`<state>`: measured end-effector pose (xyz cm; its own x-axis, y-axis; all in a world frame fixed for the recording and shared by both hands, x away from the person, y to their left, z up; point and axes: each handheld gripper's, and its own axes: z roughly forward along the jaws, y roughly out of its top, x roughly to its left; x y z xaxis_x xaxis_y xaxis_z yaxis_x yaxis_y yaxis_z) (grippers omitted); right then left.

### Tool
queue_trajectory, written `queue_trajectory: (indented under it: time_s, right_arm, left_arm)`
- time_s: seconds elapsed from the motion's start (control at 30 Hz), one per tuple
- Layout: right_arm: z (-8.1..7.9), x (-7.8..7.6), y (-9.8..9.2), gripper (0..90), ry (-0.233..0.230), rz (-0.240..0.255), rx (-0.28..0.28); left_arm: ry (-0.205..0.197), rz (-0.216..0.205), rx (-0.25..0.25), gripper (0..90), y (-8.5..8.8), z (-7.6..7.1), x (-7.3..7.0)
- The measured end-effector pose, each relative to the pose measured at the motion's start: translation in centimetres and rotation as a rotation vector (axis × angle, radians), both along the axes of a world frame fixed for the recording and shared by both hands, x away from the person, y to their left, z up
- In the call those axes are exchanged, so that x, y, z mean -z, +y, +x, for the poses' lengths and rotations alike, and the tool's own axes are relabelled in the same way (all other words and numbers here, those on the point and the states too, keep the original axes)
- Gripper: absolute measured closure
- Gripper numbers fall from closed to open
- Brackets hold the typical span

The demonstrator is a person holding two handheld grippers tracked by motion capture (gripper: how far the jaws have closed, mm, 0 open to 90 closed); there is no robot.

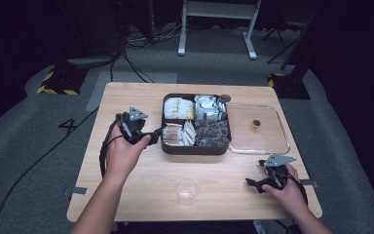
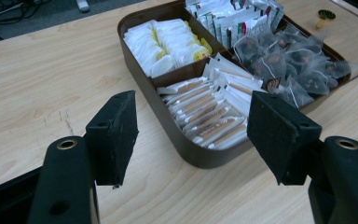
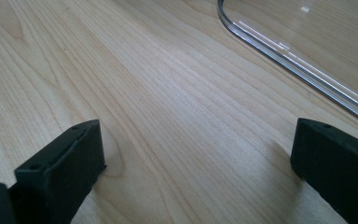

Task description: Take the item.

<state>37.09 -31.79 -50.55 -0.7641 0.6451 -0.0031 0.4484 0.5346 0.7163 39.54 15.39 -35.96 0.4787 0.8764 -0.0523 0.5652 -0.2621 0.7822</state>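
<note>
A brown four-compartment box [image 1: 195,149] stands mid-table. It holds yellow-white sachets [image 1: 178,108], silver packets [image 1: 209,107], white-and-brown stick packets [image 1: 177,134] and dark pyramid tea bags [image 1: 213,133]. My left gripper [image 1: 157,132] hovers just left of the box, open and empty. In the left gripper view its jaws stand wide apart, with the gripper [image 2: 193,126] aimed at the stick packets [image 2: 209,112] in the near compartment of the box [image 2: 200,156]. My right gripper [image 1: 251,183] rests low at the table's front right, open. In the right gripper view, bare wood lies between the jaws of the gripper [image 3: 198,149].
A clear lid [image 1: 268,144] with a small dark knob [image 1: 256,124] lies flat right of the box; its rim [image 3: 279,51] curves just beyond the right gripper. A clear plastic cup [image 1: 186,190] stands near the front edge. Cables and a desk frame sit on the floor behind.
</note>
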Motion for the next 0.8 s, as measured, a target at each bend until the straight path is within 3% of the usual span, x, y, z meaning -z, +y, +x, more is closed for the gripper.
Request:
queue_trajectory:
  time_s: [0.37,0.57,0.67,0.8]
  right_arm:
    - [0.0,0.0,0.0,3.1,0.000,0.000,-0.003]
    - [0.1,0.0,0.0,3.0,0.001,-0.001,-0.010]
    - [0.1,0.0,0.0,3.1,0.001,0.000,-0.011]
    - [0.1,0.0,0.0,3.1,0.001,0.000,-0.011]
  left_arm:
    - [-0.013,0.002,0.010,33.7,-1.7,2.6,-0.2]
    - [-0.033,0.013,-0.001,32.6,-2.7,4.9,0.0]
    - [-0.028,0.028,-0.005,32.9,-3.2,6.3,0.4]
    - [-0.019,0.016,0.003,33.6,-3.8,7.6,0.6]
